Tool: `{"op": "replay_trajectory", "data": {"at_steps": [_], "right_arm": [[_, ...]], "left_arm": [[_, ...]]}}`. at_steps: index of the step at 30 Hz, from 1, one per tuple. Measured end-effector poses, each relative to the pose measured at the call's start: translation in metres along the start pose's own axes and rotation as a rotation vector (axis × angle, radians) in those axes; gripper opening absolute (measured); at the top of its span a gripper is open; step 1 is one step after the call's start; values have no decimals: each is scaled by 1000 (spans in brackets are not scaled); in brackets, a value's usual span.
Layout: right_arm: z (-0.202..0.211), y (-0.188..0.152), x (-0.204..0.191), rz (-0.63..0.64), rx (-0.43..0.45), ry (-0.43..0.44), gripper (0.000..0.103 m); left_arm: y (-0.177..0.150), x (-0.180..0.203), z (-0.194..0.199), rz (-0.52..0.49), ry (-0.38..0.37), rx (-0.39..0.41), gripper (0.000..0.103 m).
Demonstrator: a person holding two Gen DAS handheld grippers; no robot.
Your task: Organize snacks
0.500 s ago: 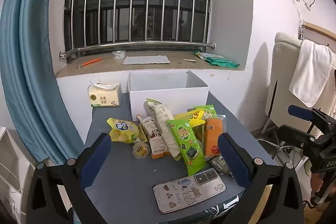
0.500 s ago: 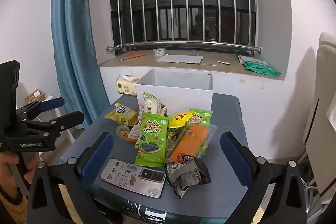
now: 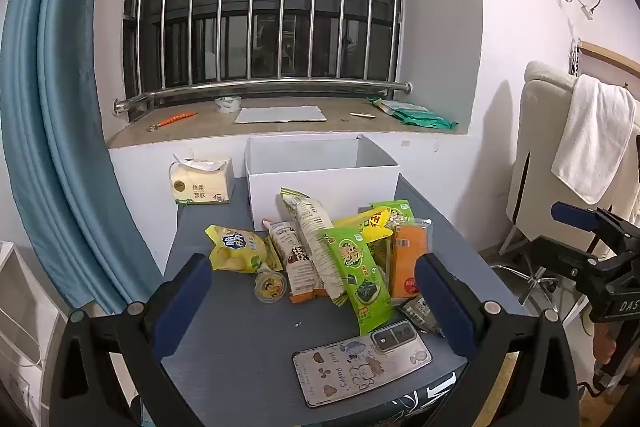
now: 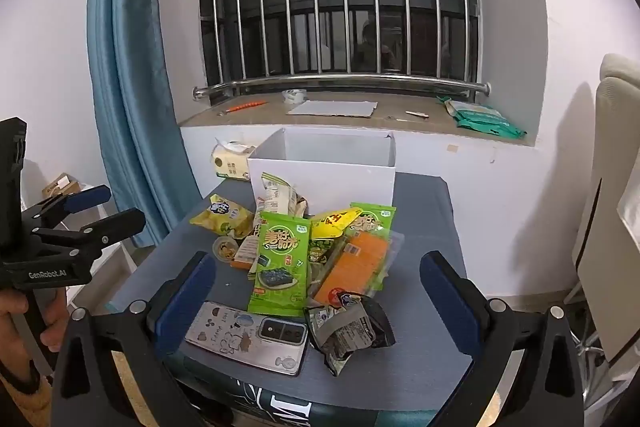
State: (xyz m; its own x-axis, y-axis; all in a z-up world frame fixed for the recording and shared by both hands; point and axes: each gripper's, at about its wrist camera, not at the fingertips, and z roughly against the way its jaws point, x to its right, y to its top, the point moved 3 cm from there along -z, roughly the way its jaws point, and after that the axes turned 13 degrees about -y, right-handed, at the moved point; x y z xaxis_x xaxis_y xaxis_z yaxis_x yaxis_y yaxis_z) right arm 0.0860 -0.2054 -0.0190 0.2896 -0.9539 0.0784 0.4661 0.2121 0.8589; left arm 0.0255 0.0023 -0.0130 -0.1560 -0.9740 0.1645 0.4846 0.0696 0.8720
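Observation:
A pile of snack packets lies on a dark blue-grey table [image 3: 240, 347] in front of an open white box [image 3: 320, 175]. It includes a green seaweed packet [image 3: 360, 279] [image 4: 282, 259], an orange packet [image 3: 408, 259] [image 4: 356, 263], a yellow chips bag [image 3: 236, 247] [image 4: 220, 215], a small jelly cup [image 3: 270, 285] and a dark crumpled packet [image 4: 352, 327]. My left gripper [image 3: 316, 311] is open and empty, above the table's near edge. My right gripper [image 4: 320, 299] is open and empty, short of the pile.
A phone in a cartoon case [image 3: 360, 363] [image 4: 248, 335] lies at the table's near edge. A tissue pack [image 3: 202, 181] stands left of the box. A blue curtain [image 3: 48, 127] hangs at left, a chair with a white towel [image 3: 596, 139] at right.
Both grippers have moved slightly closer to the table; the pile sits a little larger in both views. Nothing on the table has moved.

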Motion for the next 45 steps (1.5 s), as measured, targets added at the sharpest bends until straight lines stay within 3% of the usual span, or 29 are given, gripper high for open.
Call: {"op": "replay_trajectory", "data": {"at_steps": [45], "right_arm": [[0,-3,5,0,-9,-3,103]], "left_arm": [[2,0,2,-9,13,1,103]]}}
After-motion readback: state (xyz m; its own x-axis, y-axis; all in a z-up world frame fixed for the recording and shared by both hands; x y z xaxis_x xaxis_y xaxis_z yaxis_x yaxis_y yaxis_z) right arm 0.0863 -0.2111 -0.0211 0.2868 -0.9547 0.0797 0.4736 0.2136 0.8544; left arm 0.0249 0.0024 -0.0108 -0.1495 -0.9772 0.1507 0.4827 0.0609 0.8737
